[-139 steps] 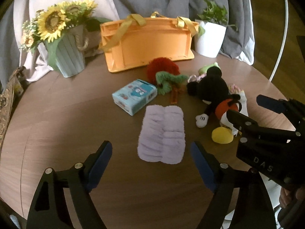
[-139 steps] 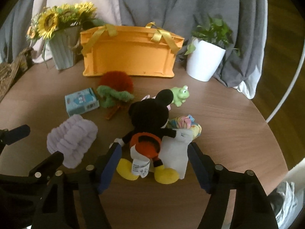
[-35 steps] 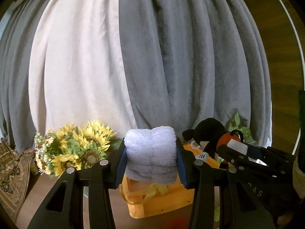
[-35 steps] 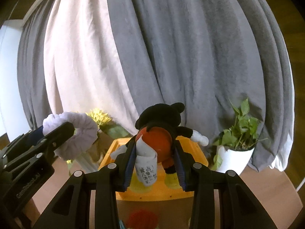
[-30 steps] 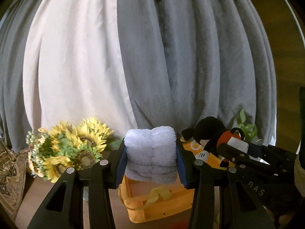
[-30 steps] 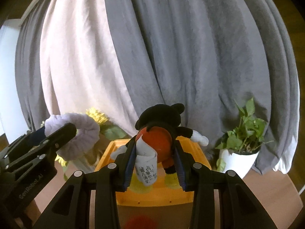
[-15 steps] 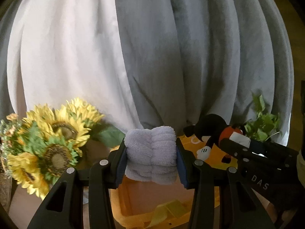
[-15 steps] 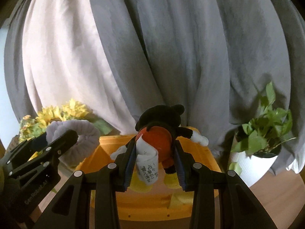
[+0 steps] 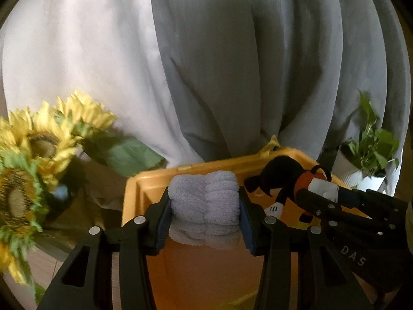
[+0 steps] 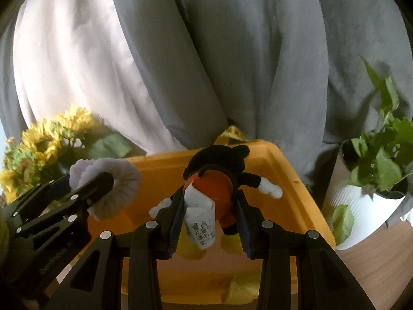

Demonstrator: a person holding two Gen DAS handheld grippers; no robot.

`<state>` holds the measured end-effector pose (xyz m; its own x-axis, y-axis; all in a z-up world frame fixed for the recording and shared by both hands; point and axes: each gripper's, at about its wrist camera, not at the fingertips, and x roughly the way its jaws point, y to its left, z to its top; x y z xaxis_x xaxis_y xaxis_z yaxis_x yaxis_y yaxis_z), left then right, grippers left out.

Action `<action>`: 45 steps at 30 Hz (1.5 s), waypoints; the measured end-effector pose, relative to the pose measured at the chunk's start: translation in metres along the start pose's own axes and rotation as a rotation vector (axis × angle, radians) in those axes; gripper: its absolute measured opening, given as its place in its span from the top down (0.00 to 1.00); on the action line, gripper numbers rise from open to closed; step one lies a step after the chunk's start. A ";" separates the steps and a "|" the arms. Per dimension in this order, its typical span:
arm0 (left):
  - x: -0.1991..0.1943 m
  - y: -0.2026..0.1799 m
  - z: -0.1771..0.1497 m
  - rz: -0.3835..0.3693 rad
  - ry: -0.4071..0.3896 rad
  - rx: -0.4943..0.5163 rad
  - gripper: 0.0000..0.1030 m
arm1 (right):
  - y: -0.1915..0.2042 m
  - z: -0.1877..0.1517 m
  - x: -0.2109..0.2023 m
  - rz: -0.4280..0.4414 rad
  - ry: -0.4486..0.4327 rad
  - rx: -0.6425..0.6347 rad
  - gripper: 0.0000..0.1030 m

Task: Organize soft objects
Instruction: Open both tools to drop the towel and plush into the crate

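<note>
Sunflowers [image 9: 38,139] and a potted plant [image 10: 374,180] flank the orange basket [image 10: 291,178]; above it our left gripper [image 9: 205,206] clamps the lavender towel [image 9: 206,201], our right gripper [image 10: 209,214] the mouse plush [image 10: 219,173].

Domestic room, most likely a living area. Evidence: floor-length curtains [image 9: 232,64], one white panel and one grey, fill the backdrop from 10 to 2 o'clock. Sunflower bouquet [image 9: 33,149] at 9 o'clock. Leafy potted plant [image 10: 379,178] in a ribbed white pot at 3 o'clock. Wood-grain table [image 10: 374,266] at 4 o'clock. Orange storage bin [image 10: 291,178] with yellow ribbon handles at centre.
</note>
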<state>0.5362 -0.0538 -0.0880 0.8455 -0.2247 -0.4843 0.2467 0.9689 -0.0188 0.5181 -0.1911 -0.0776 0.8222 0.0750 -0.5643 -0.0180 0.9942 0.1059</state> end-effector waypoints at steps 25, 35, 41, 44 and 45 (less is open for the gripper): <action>-0.072 -0.001 0.010 0.051 -0.058 0.006 0.34 | -0.009 0.003 -0.045 -0.087 -0.040 0.009 0.40; -0.132 -0.002 0.010 0.069 -0.107 0.005 0.32 | 0.005 0.000 -0.105 -0.082 -0.111 -0.005 0.35; -0.167 0.000 0.004 0.083 -0.129 -0.003 0.32 | 0.016 -0.006 -0.136 -0.080 -0.139 -0.014 0.32; -0.182 0.000 0.001 0.085 -0.136 -0.006 0.31 | 0.020 -0.009 -0.149 -0.081 -0.150 -0.019 0.31; -0.187 0.000 0.000 0.084 -0.138 -0.008 0.31 | 0.021 -0.010 -0.152 -0.082 -0.153 -0.020 0.31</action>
<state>0.3783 -0.0118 0.0024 0.9203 -0.1546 -0.3594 0.1692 0.9855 0.0092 0.3865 -0.1806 0.0022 0.8983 -0.0170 -0.4390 0.0423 0.9980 0.0479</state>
